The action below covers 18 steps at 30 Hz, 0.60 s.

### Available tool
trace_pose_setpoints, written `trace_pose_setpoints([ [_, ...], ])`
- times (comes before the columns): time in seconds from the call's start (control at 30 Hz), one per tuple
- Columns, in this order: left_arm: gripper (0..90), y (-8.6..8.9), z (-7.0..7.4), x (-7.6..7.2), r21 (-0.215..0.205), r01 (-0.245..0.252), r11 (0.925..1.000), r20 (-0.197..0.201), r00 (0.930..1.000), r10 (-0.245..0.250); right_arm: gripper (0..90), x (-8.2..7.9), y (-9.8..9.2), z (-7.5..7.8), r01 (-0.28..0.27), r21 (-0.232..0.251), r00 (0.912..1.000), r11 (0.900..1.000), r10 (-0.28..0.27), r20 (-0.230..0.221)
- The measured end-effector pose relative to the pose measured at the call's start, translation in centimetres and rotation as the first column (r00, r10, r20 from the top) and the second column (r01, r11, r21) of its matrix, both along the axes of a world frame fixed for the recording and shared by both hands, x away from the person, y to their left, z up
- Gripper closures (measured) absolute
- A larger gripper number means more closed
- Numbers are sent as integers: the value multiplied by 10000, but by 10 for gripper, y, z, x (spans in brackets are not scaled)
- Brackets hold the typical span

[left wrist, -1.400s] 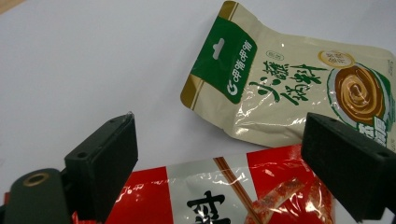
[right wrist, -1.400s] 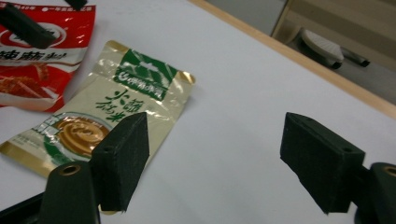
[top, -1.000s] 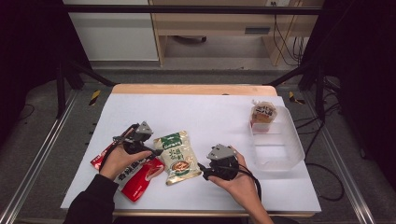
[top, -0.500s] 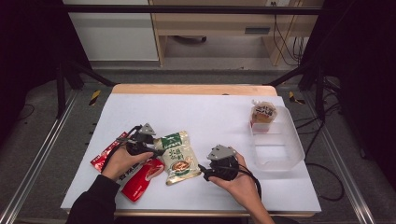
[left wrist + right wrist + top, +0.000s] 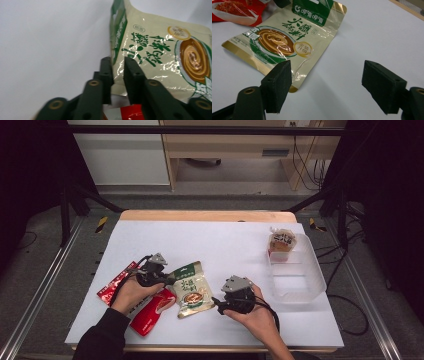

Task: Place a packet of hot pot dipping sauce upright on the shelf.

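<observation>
Cream sauce pouch (image 5: 155, 60) edge between just-closing left tongs (image 5: 117, 65); right tongs (image 5: 325, 82) wide, low alongside

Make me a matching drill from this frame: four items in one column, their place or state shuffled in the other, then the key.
Things
1. cream sauce pouch
2. red snack bag
3. clear plastic bin
4. right gripper

Place or state
A. stands on the table's right side, a small packet in its far end
B. jaws wide apart with nothing between them
C. edge pinched between the left gripper's jaws, which have just been closing
D. lies under the left hand near the table's front edge

Pairs: 1-C, 2-D, 3-A, 4-B
</observation>
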<state>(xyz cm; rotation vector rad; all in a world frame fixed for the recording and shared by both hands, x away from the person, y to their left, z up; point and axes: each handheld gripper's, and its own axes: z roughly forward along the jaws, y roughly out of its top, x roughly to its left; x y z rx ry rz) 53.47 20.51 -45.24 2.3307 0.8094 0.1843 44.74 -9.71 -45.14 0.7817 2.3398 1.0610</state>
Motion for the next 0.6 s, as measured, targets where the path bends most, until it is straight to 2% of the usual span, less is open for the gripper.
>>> trace_pose_setpoints([
  [0.03, 837, 0, 0, 0, -13, -193, 9998, 97, 9998, 194, 246, 0, 1, 0, -17, -4, 10000, 10000, 17, 2],
  [0.13, 894, 0, 1, -1, 8, -251, 9997, 173, 9995, 251, 247, -1, 2, 1, -137, -115, 9999, 9998, 137, 26],
  [0.23, 898, -2, 12, -6, 99, -237, 9997, 500, 9985, 232, 240, 1, 5, 9, -275, -241, 9995, 9993, 279, 149],
  [0.27, 899, -2, 12, -6, 99, -237, 9997, 500, 9985, 232, 240, 1, 5, 9, -275, -241, 9995, 9993, 279, 149],
  [0.33, 900, -4, 24, -11, -22, -170, 9999, 813, 9965, 171, 246, 5, 6, 18, -345, -296, 9991, 9990, 352, 228],
  [0.37, 899, -4, 24, -11, -22, -170, 9999, 813, 9965, 171, 246, 5, 6, 18, -345, -296, 9991, 9990, 352, 228],
  [0.43, 900, -6, 35, -15, -252, -49, 9997, 1011, 9948, 74, 254, 11, 6, 29, -431, -478, 9985, 9979, 447, 327],
  [0.6, 900, -9, 47, -22, -352, 110, 9993, 1279, 9918, -65, 260, 22, 8, 42, -616, -795, 9977, 9949, 638, 250],
])
